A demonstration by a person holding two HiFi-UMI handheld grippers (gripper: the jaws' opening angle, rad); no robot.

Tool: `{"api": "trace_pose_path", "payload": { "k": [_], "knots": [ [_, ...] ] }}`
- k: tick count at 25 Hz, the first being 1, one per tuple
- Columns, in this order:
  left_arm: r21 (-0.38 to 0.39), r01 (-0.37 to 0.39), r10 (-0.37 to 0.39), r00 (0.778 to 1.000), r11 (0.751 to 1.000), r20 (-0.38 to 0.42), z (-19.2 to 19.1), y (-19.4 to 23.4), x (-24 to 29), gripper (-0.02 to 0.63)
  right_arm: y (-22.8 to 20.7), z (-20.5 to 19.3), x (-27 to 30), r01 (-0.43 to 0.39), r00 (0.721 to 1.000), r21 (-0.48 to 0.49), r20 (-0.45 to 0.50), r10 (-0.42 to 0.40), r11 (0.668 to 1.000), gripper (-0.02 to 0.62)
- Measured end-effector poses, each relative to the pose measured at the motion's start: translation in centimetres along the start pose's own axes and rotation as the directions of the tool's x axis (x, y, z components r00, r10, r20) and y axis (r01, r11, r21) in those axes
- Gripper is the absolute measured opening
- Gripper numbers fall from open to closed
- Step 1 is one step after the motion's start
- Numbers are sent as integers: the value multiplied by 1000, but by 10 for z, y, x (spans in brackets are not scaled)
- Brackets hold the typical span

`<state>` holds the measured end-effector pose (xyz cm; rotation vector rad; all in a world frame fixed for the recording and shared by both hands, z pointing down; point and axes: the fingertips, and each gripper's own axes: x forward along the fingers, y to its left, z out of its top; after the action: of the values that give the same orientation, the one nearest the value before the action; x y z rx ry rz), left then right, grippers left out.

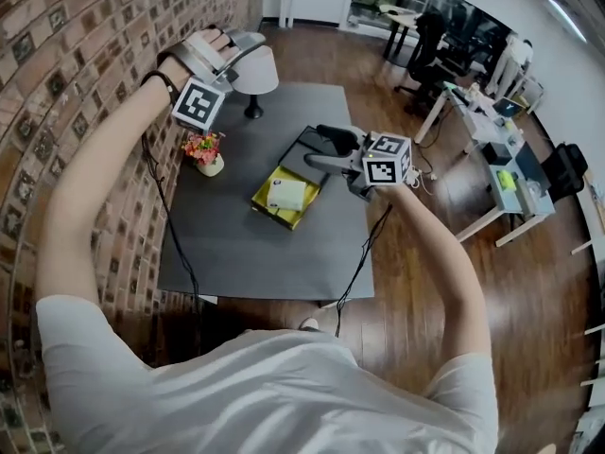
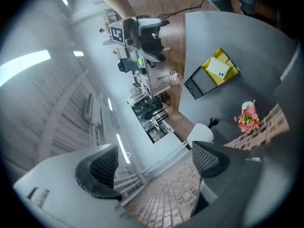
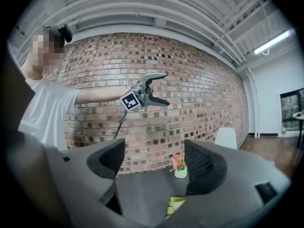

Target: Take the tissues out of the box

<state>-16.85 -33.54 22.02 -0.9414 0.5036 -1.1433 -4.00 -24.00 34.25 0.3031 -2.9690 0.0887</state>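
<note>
Head view: flat yellow box (image 1: 267, 204) on matte grey table (image 1: 246, 253); left gripper (image 2: 156, 163), right gripper (image 3: 154, 163): cross-hatched jaws apart, empty.

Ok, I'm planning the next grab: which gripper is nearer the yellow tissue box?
Right. The right gripper hangs over the black tray, just beside the yellow tissue box. The left gripper is raised high by the brick wall, well away from it.

Beyond the gap between the jaws of the right gripper (image 3: 154, 165), nearer the right-hand one, a flowerpot (image 3: 179, 168) stands on a grey table (image 3: 142, 189) before a brick wall (image 3: 190, 94).
</note>
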Motion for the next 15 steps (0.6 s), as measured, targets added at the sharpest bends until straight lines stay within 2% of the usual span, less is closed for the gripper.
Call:
{"api": "trace_pose_path", "payload": {
  "k": [2, 3, 6, 11, 13, 15],
  "knots": [
    [-87, 51, -50, 999, 995, 15, 14, -15, 7, 495, -7, -9, -9, -15, 1000, -2, -5, 15, 1000, 388],
    [-141, 83, -81, 996, 986, 25, 22, -24, 12, 526, -10, -14, -15, -19, 1000, -6, -9, 19, 1000, 388],
    [-286, 193, -184, 981, 939, 60, 53, -65, 30, 545, -21, -38, -32, -18, 998, -44, -61, 15, 999, 388],
    [-394, 288, -260, 958, 873, 122, 89, -104, 49, 545, -34, -63, -40, -41, 993, -63, -109, 34, 997, 388],
    [-449, 318, -280, 948, 835, 151, 97, -119, 53, 545, -33, -67, -40, -38, 994, -54, -102, 33, 998, 388],
    [-526, 348, -302, 937, 776, 174, 100, -137, 55, 545, -33, -66, -40, -18, 998, -37, -68, 16, 999, 388]
  ]
}}
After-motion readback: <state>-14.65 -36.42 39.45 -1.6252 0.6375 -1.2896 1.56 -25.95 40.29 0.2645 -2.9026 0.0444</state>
